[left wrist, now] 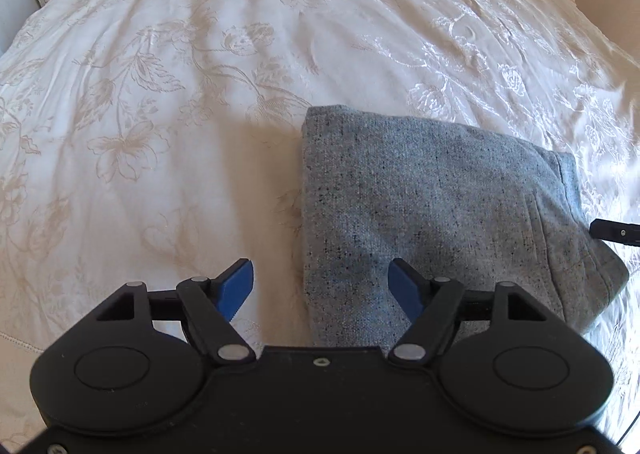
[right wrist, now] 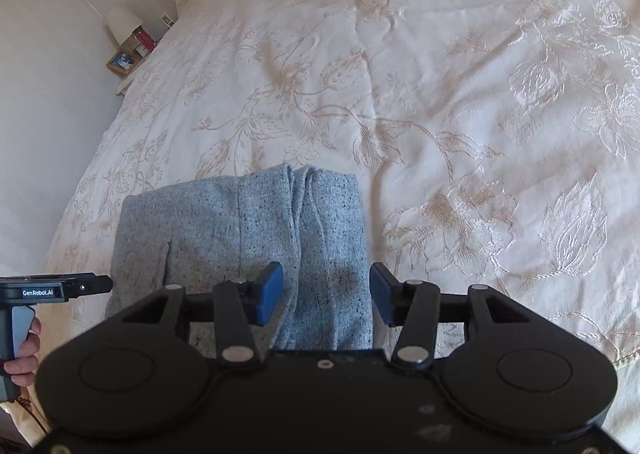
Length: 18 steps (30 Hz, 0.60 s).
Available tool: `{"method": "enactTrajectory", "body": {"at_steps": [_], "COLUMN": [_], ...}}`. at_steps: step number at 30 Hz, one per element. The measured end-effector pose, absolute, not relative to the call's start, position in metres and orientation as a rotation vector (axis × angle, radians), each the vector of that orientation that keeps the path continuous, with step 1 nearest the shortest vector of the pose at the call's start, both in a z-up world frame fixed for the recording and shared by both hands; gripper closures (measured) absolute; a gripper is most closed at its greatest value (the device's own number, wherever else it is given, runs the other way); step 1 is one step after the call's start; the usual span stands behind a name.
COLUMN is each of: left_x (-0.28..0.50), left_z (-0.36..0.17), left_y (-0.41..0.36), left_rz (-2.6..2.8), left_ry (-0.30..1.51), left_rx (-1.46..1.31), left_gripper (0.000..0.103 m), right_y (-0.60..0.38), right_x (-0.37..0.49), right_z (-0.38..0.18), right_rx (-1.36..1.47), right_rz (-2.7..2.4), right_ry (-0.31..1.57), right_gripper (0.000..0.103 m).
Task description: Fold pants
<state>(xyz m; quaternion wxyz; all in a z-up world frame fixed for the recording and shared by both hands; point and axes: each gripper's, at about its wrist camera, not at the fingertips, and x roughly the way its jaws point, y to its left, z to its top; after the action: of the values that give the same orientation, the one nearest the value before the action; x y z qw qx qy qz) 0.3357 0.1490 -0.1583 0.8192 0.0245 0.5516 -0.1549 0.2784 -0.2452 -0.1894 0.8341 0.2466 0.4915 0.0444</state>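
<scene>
Grey speckled pants (left wrist: 440, 213) lie folded into a thick rectangle on the cream floral bedspread (left wrist: 180, 93). My left gripper (left wrist: 320, 282) hovers open over the bundle's left edge, one blue pad over the bedspread and one over the cloth. In the right wrist view the pants (right wrist: 240, 234) show stacked folds along their right side. My right gripper (right wrist: 326, 290) stands open astride that right part, its pads clear of the cloth. A tip of the right gripper's finger (left wrist: 612, 232) pokes in beside the pants' right edge.
The left tool's black body (right wrist: 60, 288) and the hand (right wrist: 24, 350) holding it show at the left edge. A bedside table carries a photo frame (right wrist: 122, 61) and a lamp (right wrist: 124, 23). The bedspread (right wrist: 460, 93) stretches far beyond the pants.
</scene>
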Motion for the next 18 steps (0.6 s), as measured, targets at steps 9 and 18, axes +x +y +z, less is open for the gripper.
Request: {"method": "enactTrajectory", "body": {"at_steps": [9, 18], "left_x": [0.347, 0.353], "left_z": [-0.190, -0.204], "left_y": [0.131, 0.135], "left_rz": [-0.360, -0.398], "left_ry": [1.219, 1.222], "left_rx": [0.099, -0.033], "left_gripper": [0.013, 0.015], "right_y": [-0.254, -0.250], "right_x": [0.294, 0.299], "right_z": [-0.230, -0.227], "right_rx": [0.726, 0.758], "right_rz": [0.162, 0.257], "right_ry": [1.048, 1.051], "right_gripper": [0.040, 0.044]}}
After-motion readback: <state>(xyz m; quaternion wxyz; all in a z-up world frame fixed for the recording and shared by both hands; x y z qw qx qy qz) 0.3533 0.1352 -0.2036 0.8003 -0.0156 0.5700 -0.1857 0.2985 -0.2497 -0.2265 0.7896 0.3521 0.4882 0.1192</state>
